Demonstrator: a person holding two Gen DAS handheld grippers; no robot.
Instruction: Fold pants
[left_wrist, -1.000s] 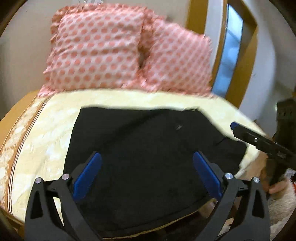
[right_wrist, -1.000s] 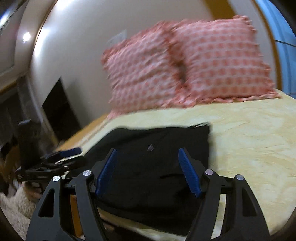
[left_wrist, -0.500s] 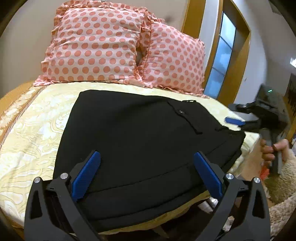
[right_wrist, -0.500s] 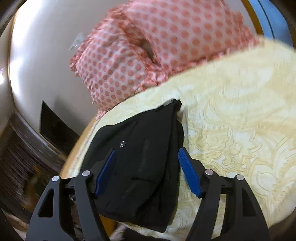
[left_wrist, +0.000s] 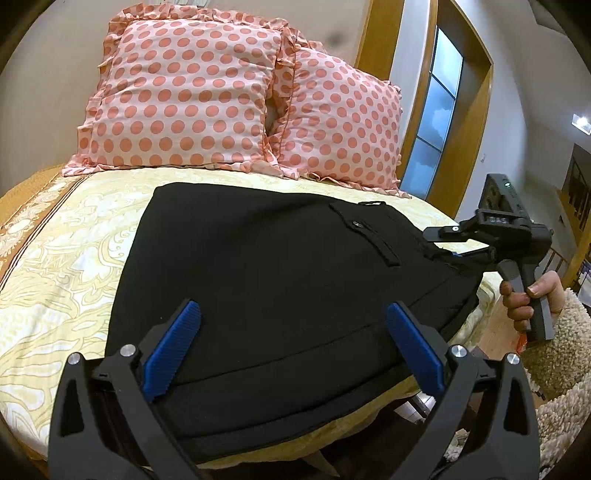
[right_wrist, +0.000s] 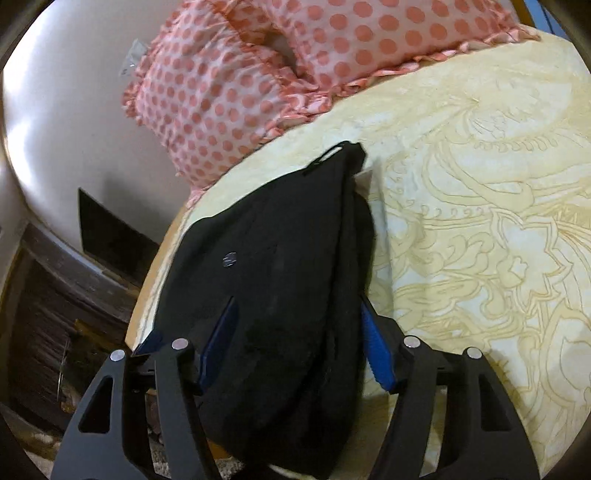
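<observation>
Black pants (left_wrist: 280, 288) are lying half-folded along the bed's (left_wrist: 66, 266) near edge; left gripper (left_wrist: 291, 354) is hovering wide open, right gripper (right_wrist: 295, 350) straddling the waist end, apparently readying another fold

right claw (right_wrist: 295, 350) now straddling the pants' (right_wrist: 280, 258) edge, earlier hovering clear

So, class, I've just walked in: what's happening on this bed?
A person holding a claw in each hand is folding black pants on a yellow patterned bedspread. The right claw straddles the bunched edge of the pants, not shut on it. The left claw hovers open over the near hem. Two polka-dot pillows sit behind.
</observation>
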